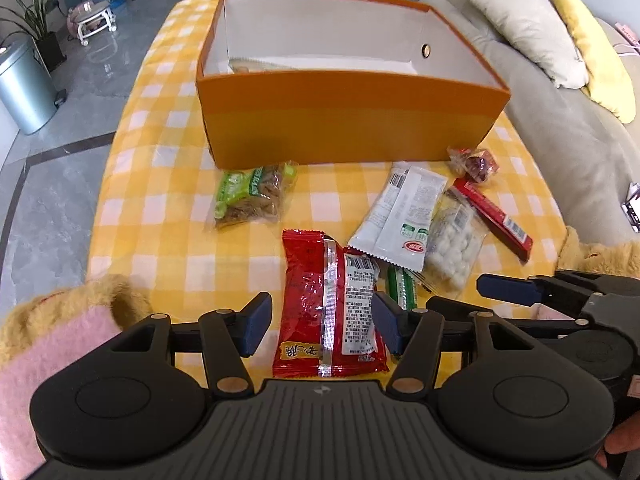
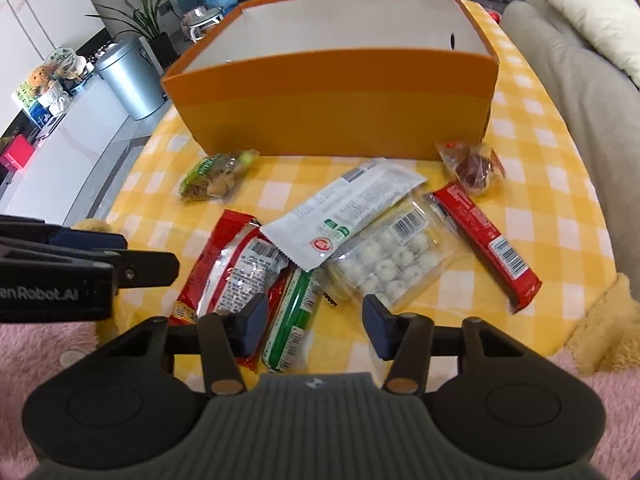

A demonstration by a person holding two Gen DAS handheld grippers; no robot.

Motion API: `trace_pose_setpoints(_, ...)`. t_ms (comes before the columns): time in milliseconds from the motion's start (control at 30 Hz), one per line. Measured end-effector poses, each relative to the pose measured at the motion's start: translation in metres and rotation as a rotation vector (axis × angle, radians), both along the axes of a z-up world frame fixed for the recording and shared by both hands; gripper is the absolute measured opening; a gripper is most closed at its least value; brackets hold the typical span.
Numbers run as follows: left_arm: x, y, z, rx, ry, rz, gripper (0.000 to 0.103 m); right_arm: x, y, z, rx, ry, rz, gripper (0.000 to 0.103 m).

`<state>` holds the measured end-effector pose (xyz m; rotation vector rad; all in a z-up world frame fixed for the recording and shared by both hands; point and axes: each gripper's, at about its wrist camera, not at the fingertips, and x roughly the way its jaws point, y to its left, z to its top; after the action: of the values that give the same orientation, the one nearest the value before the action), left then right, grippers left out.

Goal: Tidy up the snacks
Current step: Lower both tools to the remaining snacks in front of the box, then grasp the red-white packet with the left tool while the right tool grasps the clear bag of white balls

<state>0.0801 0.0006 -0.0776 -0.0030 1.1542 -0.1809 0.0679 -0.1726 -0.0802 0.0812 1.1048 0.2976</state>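
Snacks on yellow-check cloth w/ orange box; sofa beside; both grippers' fingers released.

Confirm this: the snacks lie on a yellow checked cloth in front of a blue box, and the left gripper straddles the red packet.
One thing is wrong: the box is orange, not blue, as the left wrist view shows. The rest stands: the snacks lie on the yellow checked cloth in front of it, and the left gripper straddles the red packet.
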Motion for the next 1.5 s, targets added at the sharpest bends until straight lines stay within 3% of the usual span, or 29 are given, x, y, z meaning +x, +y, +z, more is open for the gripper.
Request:
trace_pose_setpoints(133,0.011,-0.007,-0.019,0.006,0.061,-0.01,0.073,0.005,-0.005,-0.009,-0.004,0.019,-0.012,0.051)
trace_pose_setpoints(267,0.021,-0.013,-0.037,0.019,0.106,-0.015,0.075,0.008,-0.013,-0.019,0.02,0.063,-0.037,0.043)
trace_pose_setpoints(433,0.025,-0.021,-0.053,0.066,0.129,-0.03,0.077,0.01,-0.022,-0.016,0.006,0.025,-0.057,0.044)
trace_pose_setpoints(600,0.027,-0.024,-0.06,0.074,0.116,-0.022,0.083,0.016,-0.028,-0.02,-0.02,0.011,-0.081,0.057)
trace_pose_setpoints(800,0.031,-0.027,-0.066,0.075,0.108,-0.01,0.086,0.029,-0.036,-0.026,0.032,0.01,-0.183,0.06)
trace_pose_setpoints(1100,0.036,-0.03,-0.075,0.088,0.111,-0.01,0.087,0.052,-0.042,-0.045,0.114,0.109,-0.356,0.065)
trace_pose_setpoints(1400,0.038,-0.031,-0.076,0.096,0.102,-0.016,0.089,0.059,-0.02,-0.051,-0.004,0.088,-0.294,0.069)
trace_pose_setpoints(1500,0.038,-0.029,-0.076,0.092,0.103,-0.017,0.09,0.057,-0.016,-0.052,-0.047,0.066,-0.245,0.065)
